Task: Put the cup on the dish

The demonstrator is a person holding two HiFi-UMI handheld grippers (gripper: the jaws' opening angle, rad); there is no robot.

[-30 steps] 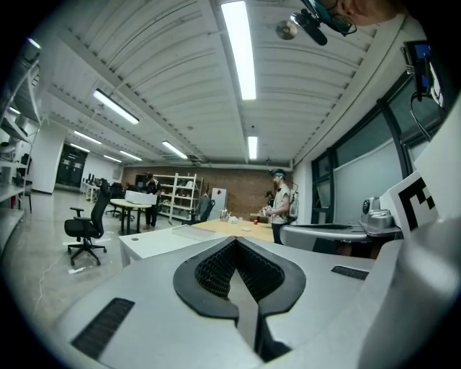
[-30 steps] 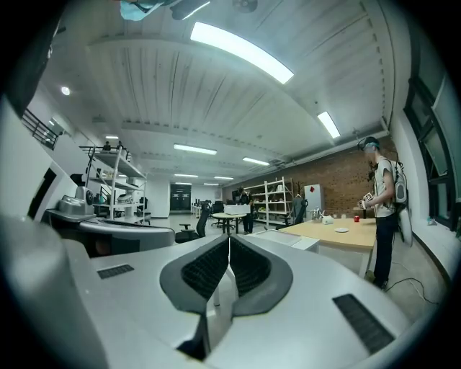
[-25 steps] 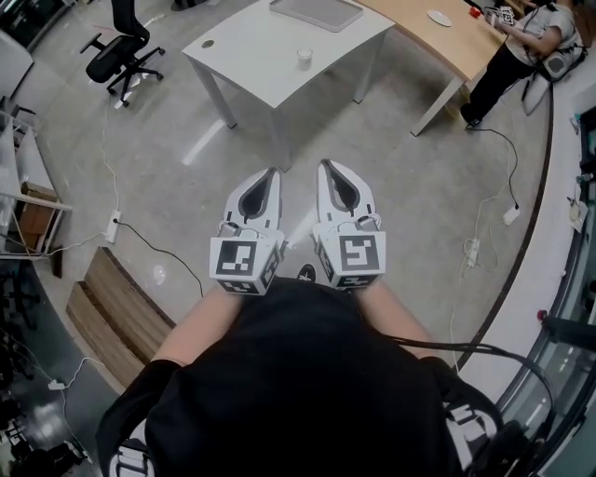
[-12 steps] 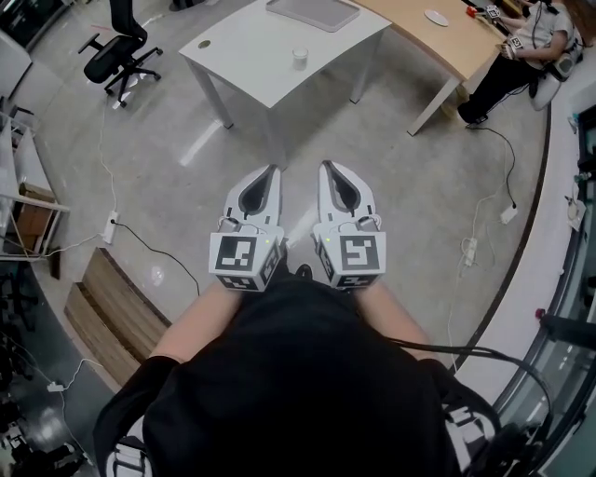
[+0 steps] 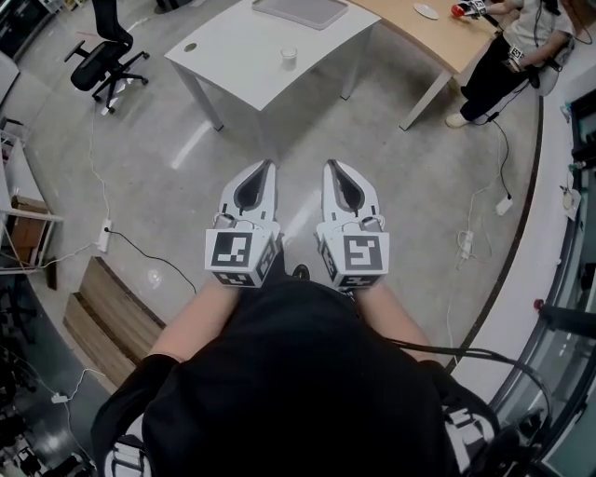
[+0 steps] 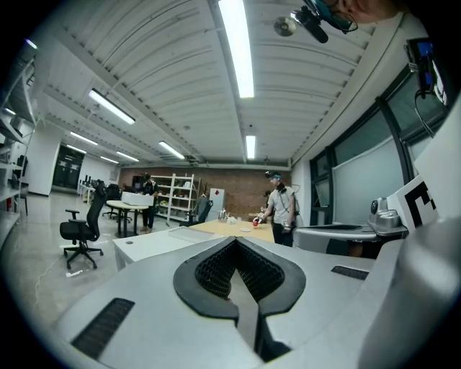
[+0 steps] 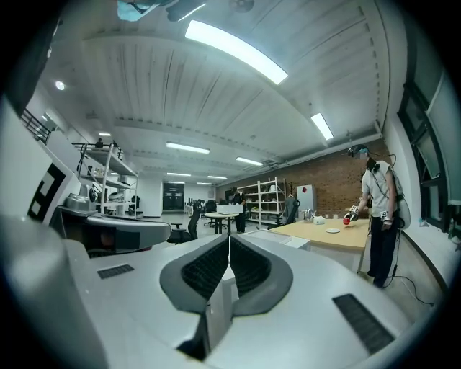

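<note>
Both grippers are held side by side close to the person's body, above the floor [image 5: 186, 177]. The left gripper [image 5: 267, 166] has its jaws closed with nothing between them, and the right gripper [image 5: 331, 166] likewise. The cup [image 5: 289, 55] stands well ahead of them on a white worktop [image 5: 233, 56], near a grey tray [image 5: 300, 9]. A small white dish [image 5: 426, 11] lies on the neighbouring wooden worktop [image 5: 447, 47], where another person [image 5: 507, 47] stands.

I see two grippers, the left gripper [image 5: 264, 170] and the right gripper [image 5: 332, 170]. There are two tables, a white table [image 5: 233, 51] and a wooden table [image 5: 414, 35]. I count one cup [image 5: 289, 56], one tray [image 5: 300, 11], one chair [image 5: 104, 58] and, far off and tiny, maybe one dish [image 5: 426, 11].
</note>
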